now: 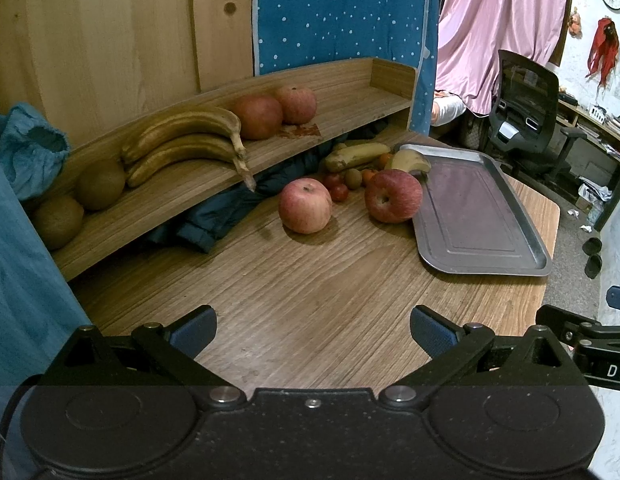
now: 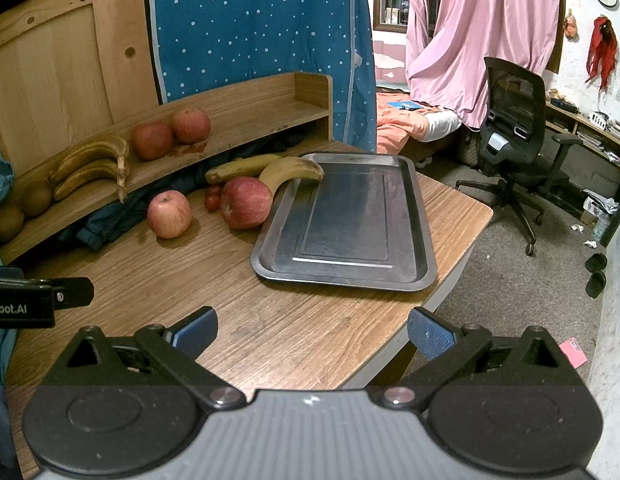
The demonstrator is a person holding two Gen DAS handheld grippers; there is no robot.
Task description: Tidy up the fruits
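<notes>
Two red apples lie on the wooden table: a paler one and a darker one touching the empty metal tray. Behind them lie two yellow bananas, one resting on the tray's rim, with cherry tomatoes and a kiwi. On the shelf sit two apples, a banana bunch and two brown round fruits. My left gripper and right gripper are open and empty above the near table.
A dark blue jacket is stuffed under the shelf. The table's right edge drops to carpet with an office chair beyond. A blue dotted curtain hangs behind the shelf. Blue cloth lies at far left.
</notes>
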